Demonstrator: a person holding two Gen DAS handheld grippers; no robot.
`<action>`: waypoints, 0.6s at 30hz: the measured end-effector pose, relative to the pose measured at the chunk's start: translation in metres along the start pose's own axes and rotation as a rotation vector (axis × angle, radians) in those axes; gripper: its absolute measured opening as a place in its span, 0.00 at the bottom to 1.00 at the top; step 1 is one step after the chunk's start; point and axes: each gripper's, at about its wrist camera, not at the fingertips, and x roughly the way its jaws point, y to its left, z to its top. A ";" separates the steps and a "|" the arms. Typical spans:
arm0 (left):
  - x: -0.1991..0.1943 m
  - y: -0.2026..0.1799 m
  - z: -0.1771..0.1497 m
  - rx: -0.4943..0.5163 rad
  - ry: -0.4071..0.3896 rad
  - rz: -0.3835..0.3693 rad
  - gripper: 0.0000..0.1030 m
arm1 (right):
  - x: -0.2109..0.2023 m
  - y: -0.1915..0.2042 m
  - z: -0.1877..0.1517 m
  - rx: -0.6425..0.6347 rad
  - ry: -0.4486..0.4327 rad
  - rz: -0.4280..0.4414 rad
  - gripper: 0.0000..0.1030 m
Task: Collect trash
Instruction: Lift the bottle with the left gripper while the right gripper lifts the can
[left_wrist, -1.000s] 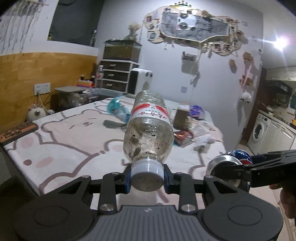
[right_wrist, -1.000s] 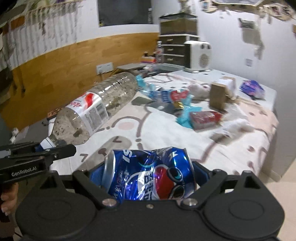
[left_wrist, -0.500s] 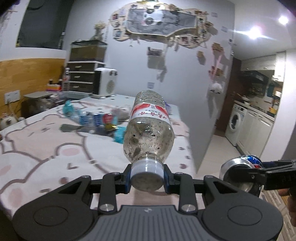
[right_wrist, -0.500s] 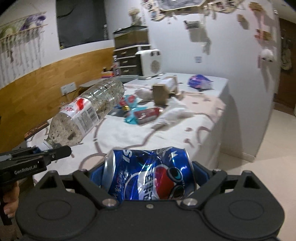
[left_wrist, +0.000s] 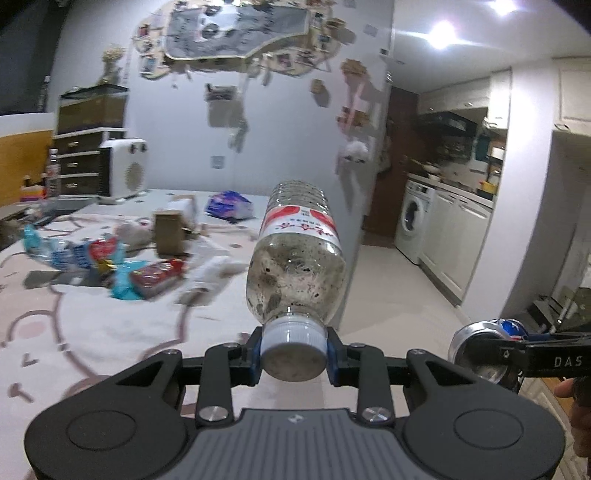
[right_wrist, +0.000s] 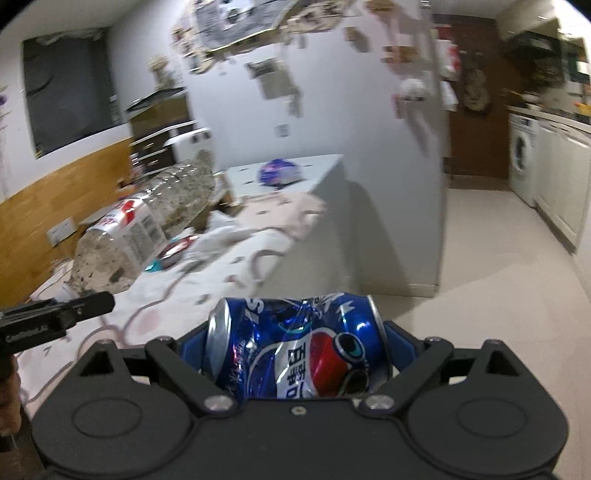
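My left gripper is shut on the white cap of a dirty clear plastic bottle with a red and white label; the bottle sticks out forward, above the bed's corner. The same plastic bottle shows at the left of the right wrist view, with the left gripper's finger beneath it. My right gripper is shut on a crushed blue cola can lying crosswise between its pads. In the left wrist view the can hangs at the right, off the bed.
Wrappers, a red packet, a brown box and a purple bag litter the patterned bed. A grey wall corner stands just beyond the bed. Pale floor leads to a washing machine and white cabinets.
Both grippers have swung to the right, away from the bed and towards the floor and kitchen, each keeping its grip. The bed has slid to the left in both views.
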 end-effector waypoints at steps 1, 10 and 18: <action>0.006 -0.007 0.000 0.005 0.010 -0.010 0.32 | -0.001 -0.007 -0.001 0.009 -0.002 -0.013 0.92; 0.058 -0.069 0.004 0.110 0.107 -0.108 0.32 | -0.002 -0.059 -0.007 0.077 -0.008 -0.114 0.92; 0.122 -0.110 0.004 0.153 0.270 -0.201 0.32 | 0.020 -0.099 -0.016 0.146 0.009 -0.193 0.92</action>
